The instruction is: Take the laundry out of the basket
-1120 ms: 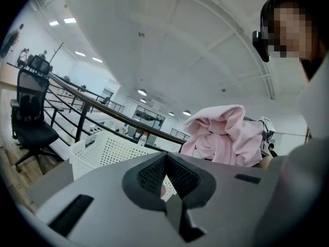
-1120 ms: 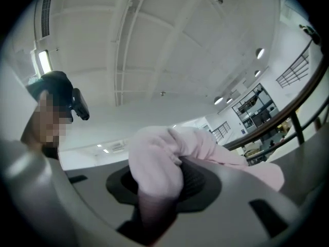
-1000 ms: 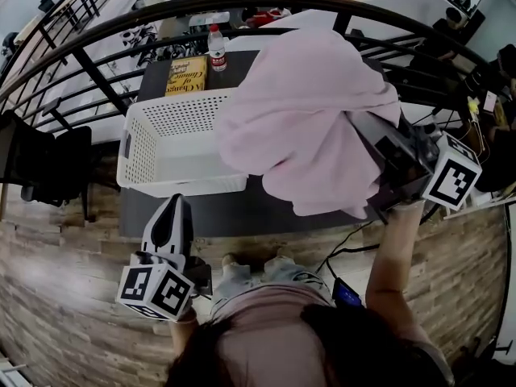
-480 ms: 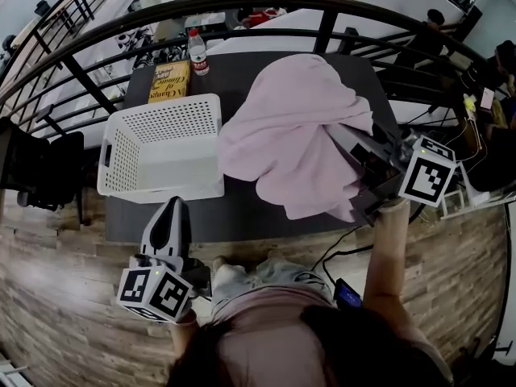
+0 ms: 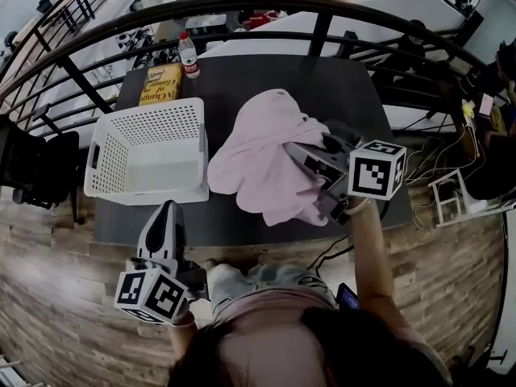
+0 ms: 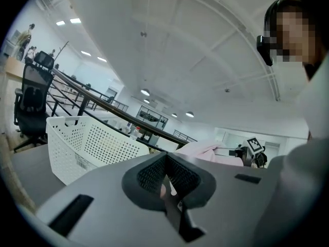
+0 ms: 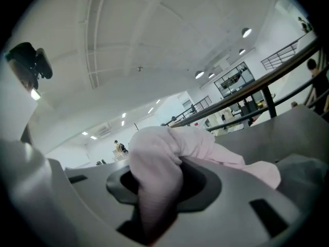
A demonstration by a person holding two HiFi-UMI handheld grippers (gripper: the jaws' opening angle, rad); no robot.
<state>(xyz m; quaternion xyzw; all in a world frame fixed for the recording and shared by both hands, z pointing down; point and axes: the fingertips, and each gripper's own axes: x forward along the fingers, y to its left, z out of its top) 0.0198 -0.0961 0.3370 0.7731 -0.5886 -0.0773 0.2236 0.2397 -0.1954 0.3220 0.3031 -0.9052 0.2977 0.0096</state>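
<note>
— Since a second ago, what has moved?

— Mostly the right gripper (image 5: 300,153). It has come down from high over the basket's right end to low over the dark tabletop (image 5: 266,71). The pink laundry (image 5: 262,164) came down with it. Earlier the cloth hung in the air and hid the basket's right corner; now it lies heaped on the tabletop.

— Where is the heap, relative to the basket?

— It is outside the white basket (image 5: 109,158), just to the right of it. The cloth's left edge runs close beside the basket's right wall, though I cannot tell whether they touch.

— Is the cloth still held?

— Yes. In the right gripper view a thick roll of pink cloth is pinched between the fingers (image 7: 205,181), which are closed on it. The rest trails away across the tabletop.

— And the other hand?

— The left gripper (image 5: 167,210) is at the near edge of the tabletop, pointing toward the basket's near wall and apart from it. Its fingers (image 6: 149,174) are closed together and grip nothing.

— Anything else up there?

— A yellow book (image 5: 155,83) and a bottle (image 5: 190,57) stand at the far left corner, beyond the basket. A black railing (image 5: 242,6) curves behind the tabletop.
</note>
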